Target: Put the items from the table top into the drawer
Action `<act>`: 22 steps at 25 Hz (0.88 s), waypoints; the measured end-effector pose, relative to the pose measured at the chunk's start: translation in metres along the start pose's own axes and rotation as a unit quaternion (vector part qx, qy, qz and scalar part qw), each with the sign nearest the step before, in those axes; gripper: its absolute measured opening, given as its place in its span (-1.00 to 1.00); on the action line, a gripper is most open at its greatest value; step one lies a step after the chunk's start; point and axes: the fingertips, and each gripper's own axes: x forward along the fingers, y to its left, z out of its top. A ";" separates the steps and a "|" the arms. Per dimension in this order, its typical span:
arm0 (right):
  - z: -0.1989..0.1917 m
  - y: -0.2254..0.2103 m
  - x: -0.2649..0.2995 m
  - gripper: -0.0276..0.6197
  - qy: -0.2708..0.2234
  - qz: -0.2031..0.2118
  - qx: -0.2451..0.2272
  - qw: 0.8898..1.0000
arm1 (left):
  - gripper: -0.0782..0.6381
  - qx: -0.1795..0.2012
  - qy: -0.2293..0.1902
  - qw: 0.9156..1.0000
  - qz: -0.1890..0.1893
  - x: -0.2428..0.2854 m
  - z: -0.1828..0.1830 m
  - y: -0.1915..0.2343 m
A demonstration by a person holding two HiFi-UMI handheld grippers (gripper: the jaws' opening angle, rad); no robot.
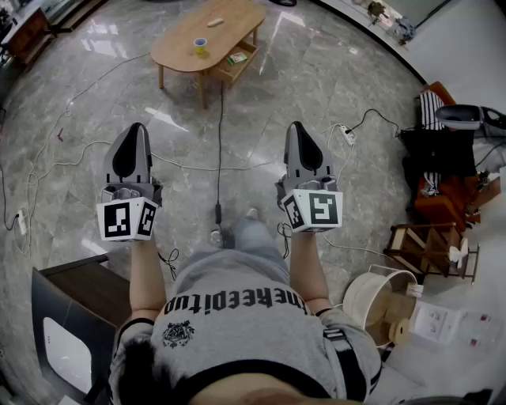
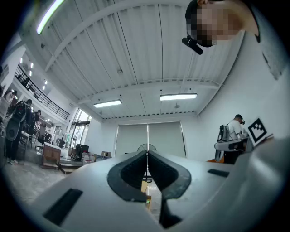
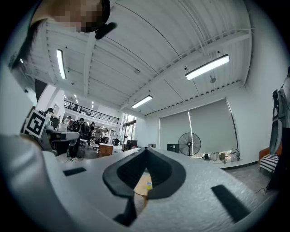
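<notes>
The grey, tapered left gripper point(image 1: 133, 130) and right gripper point(image 1: 300, 126) each have their jaws pressed together on nothing. At twelve o'clock, an oval wooden table point(image 1: 229, 20) bears a small cup point(image 1: 201, 46).

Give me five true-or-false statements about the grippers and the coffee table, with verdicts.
1. The left gripper and the right gripper are both shut and hold nothing. True.
2. A cup stands on the wooden coffee table. True.
3. The left gripper touches the table. False: both grippers are held well short of it.
4. The cup is the only thing on the table top. False: a pale oblong item lies there too.
5. A black cable runs across the floor. True.
</notes>
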 end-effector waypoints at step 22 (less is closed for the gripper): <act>0.006 -0.007 0.018 -0.91 -0.024 -0.008 0.005 1.000 | -0.75 -0.008 -0.012 1.000 0.001 0.017 -0.003 0.013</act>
